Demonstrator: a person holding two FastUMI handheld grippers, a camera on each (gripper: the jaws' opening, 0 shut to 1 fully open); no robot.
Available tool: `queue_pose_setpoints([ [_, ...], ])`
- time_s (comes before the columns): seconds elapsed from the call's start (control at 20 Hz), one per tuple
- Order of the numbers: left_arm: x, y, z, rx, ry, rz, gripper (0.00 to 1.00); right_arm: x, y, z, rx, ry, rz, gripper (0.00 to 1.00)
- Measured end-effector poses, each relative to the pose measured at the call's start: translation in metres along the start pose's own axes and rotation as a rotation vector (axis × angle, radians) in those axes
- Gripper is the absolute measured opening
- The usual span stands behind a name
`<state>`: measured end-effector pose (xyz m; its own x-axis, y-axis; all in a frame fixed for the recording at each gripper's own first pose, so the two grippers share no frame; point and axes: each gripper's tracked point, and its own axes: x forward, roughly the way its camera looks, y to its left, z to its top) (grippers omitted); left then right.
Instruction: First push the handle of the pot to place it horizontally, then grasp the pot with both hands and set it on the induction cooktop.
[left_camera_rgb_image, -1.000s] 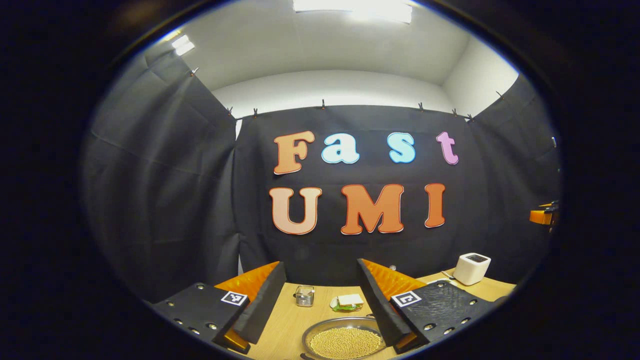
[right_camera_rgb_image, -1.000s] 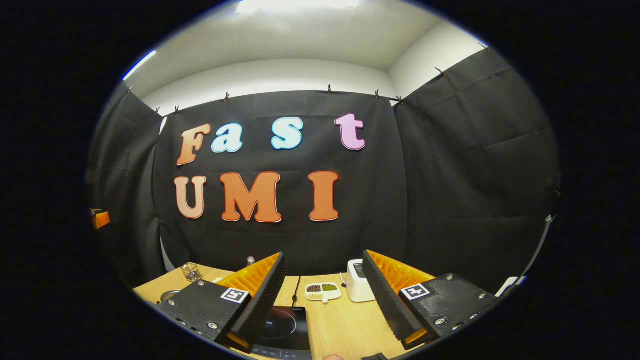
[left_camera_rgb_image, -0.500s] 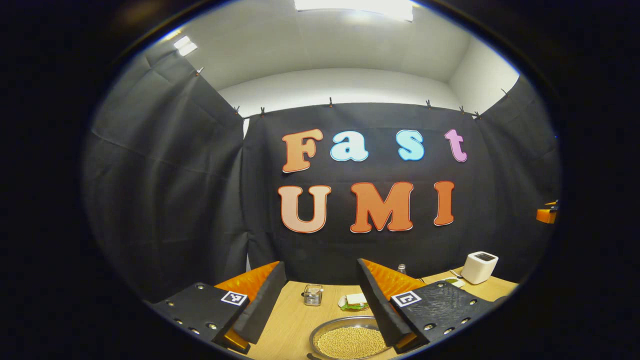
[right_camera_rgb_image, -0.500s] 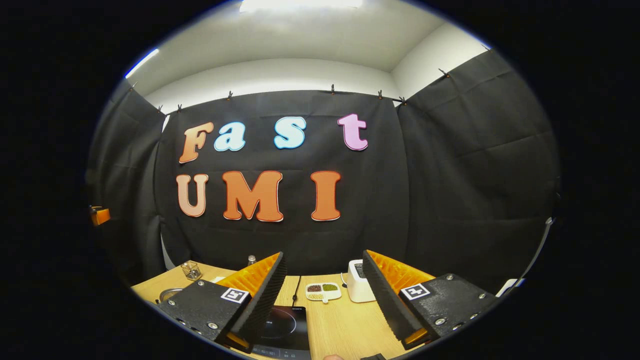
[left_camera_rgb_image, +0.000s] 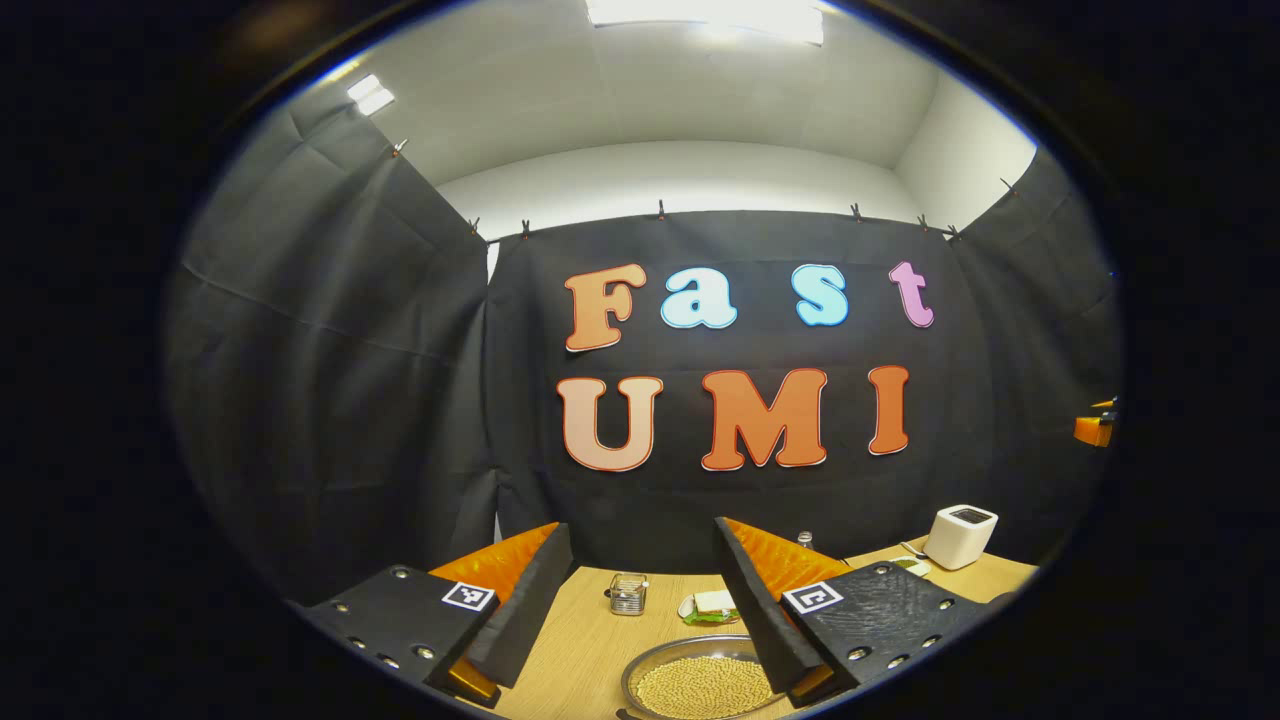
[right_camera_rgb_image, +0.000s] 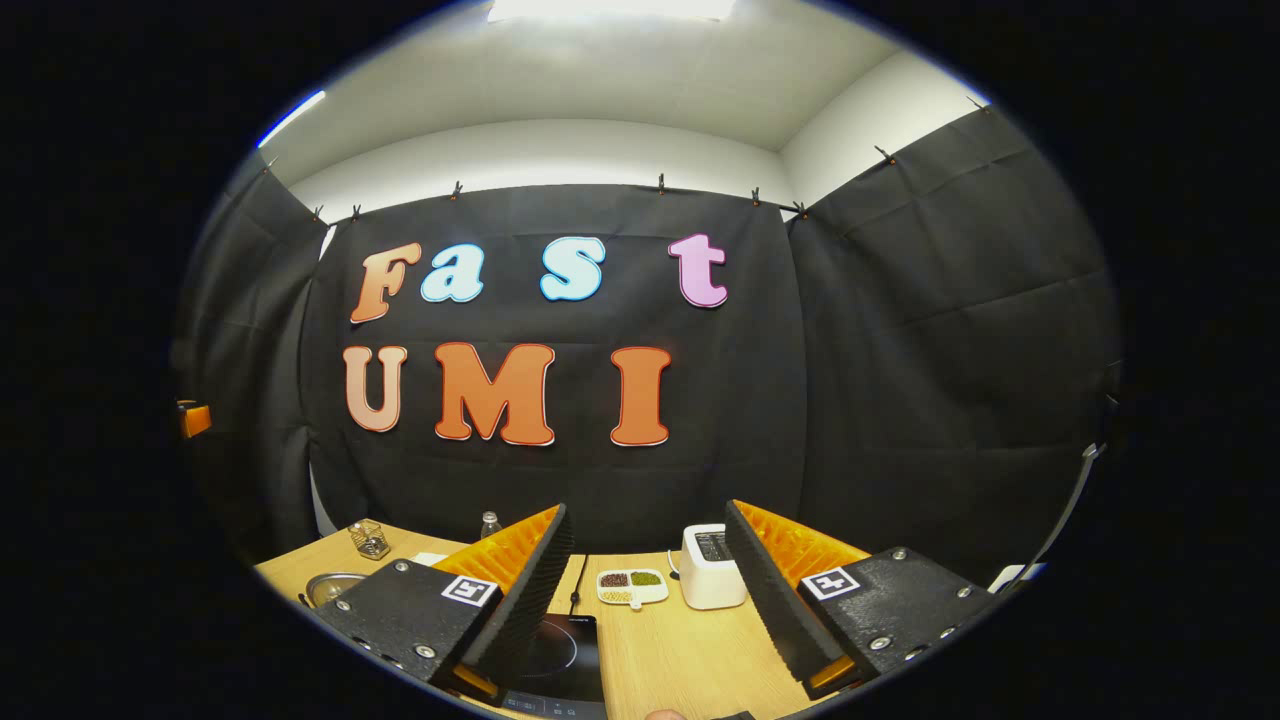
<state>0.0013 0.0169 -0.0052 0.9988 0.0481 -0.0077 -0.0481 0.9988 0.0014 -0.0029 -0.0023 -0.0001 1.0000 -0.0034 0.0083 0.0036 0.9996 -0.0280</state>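
A shallow metal pot full of pale beans sits on the wooden table, low between my left gripper's fingers and close to the right one. Its handle is cut off at the bottom edge. My left gripper hangs open above the table, holding nothing. In the right gripper view, the black induction cooktop lies under the open right gripper, beside its left finger. The pot's rim peeks out at the far left. Each gripper appears as an orange spot at the edge of the other's view.
A white toaster and a divided dish of beans stand behind the cooktop, with a cable between them. A small wire holder, a sandwich on a green plate and a bottle lie behind the pot.
Both grippers stay open. The left one drifted left, so the pot slid right between its fingers. The right view shifted a little, bringing the toaster and dish closer.
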Motion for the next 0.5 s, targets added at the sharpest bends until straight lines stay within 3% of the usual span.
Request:
queue_pose_setpoints([
  [0.3,-0.001,-0.011,-0.006,-0.003,0.019,-0.051,0.88,0.003,-0.001,-0.005,-0.01,0.01,-0.002,0.95],
  [0.5,-0.002,-0.013,-0.008,-0.001,0.018,-0.064,0.62,0.004,0.002,-0.008,-0.002,0.023,0.009,0.95],
])
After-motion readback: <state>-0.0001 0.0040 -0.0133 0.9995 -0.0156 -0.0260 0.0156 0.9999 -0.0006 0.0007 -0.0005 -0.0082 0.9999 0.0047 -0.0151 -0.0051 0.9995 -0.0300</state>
